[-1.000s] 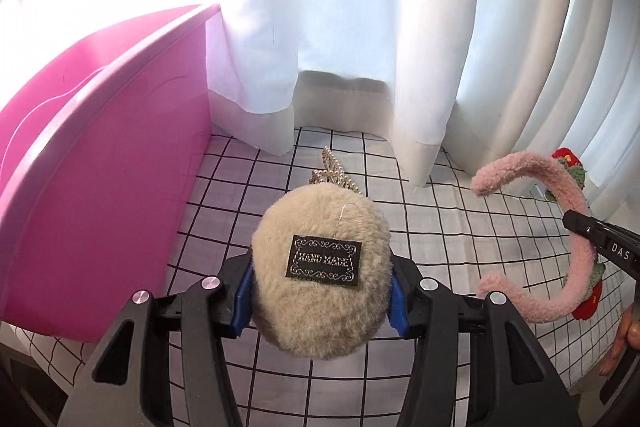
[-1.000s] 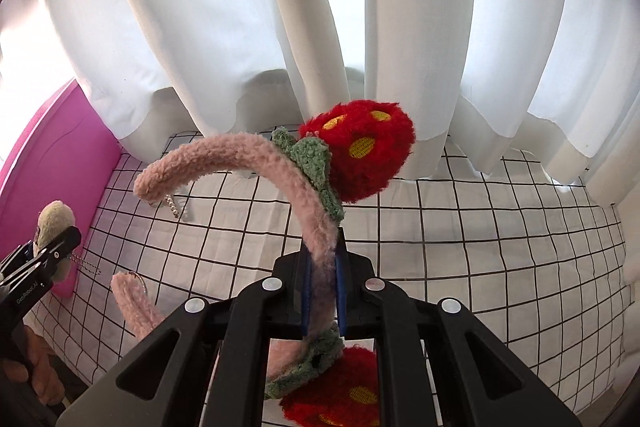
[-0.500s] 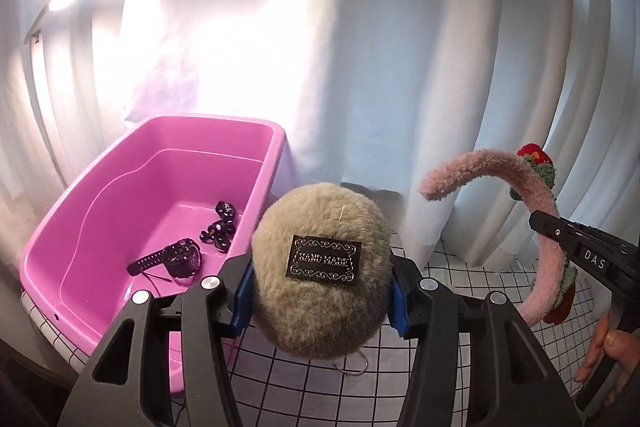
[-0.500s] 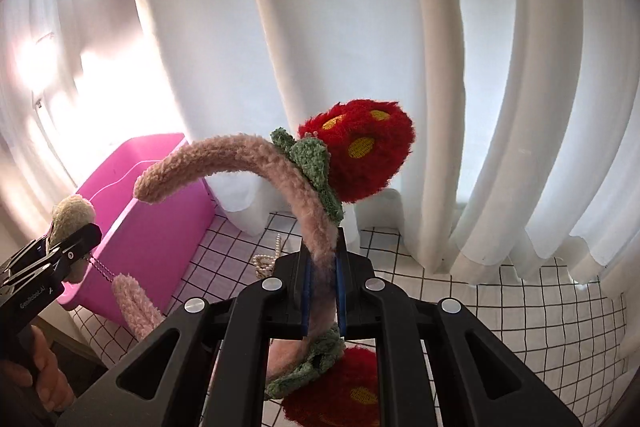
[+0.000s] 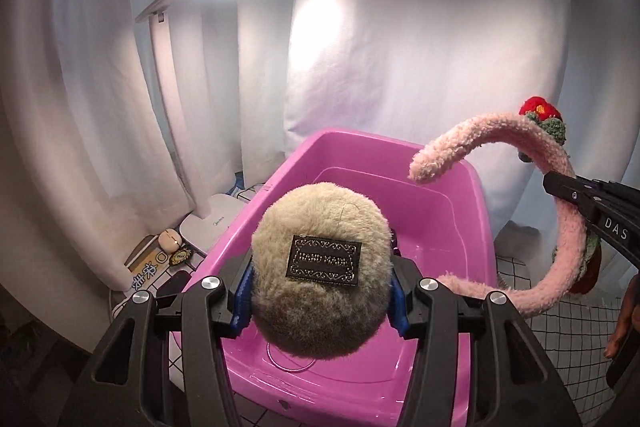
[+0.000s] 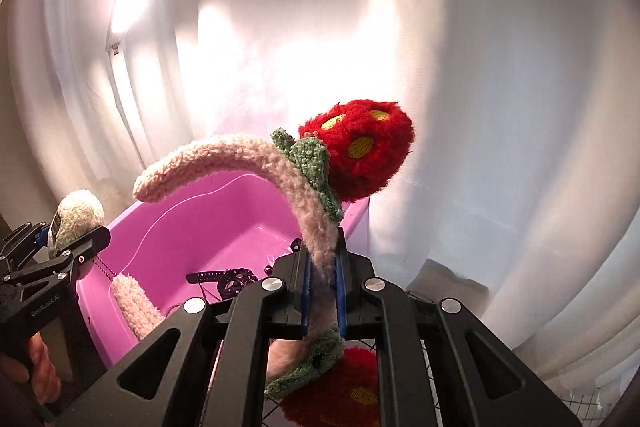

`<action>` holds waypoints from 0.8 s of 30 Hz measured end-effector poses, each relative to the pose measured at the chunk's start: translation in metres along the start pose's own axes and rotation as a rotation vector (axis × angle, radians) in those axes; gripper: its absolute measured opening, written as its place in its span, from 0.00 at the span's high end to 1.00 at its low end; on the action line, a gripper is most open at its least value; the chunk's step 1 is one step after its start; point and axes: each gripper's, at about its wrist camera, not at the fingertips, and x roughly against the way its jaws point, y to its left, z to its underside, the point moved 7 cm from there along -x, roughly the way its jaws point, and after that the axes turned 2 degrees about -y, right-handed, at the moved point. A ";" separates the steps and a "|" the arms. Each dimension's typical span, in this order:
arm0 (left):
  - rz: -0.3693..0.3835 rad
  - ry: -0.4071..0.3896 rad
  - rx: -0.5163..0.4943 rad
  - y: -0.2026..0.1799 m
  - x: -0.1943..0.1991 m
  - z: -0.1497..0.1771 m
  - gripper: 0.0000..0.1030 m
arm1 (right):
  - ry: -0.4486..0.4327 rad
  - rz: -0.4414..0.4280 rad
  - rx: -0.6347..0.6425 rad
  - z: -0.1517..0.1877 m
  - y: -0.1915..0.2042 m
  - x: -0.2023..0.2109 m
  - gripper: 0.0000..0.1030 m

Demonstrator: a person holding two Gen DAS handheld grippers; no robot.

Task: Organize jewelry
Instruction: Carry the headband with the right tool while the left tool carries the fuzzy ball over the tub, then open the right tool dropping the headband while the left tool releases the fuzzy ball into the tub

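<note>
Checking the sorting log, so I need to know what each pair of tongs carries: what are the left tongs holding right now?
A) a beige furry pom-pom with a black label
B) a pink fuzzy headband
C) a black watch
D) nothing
A: the left tongs are closed on the beige furry pom-pom, above the pink bin; the right tongs grip the headband.

Both wrist views close, facing shared pink bin.

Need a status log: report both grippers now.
Left gripper: shut on the pompom.
Right gripper: shut on the headband.
</note>
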 end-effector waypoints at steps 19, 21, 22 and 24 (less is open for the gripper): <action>-0.080 0.118 0.002 0.040 -0.062 0.024 0.12 | 0.202 0.075 0.162 -0.002 0.061 -0.119 0.45; -0.088 0.120 0.009 0.043 -0.063 0.024 0.10 | 0.195 0.084 0.158 -0.004 0.059 -0.116 0.44; -0.087 0.122 0.014 0.044 -0.063 0.025 0.10 | 0.193 0.083 0.152 -0.005 0.058 -0.115 0.44; -0.085 0.129 0.028 0.046 -0.064 0.025 0.09 | 0.189 0.087 0.138 -0.007 0.052 -0.113 0.44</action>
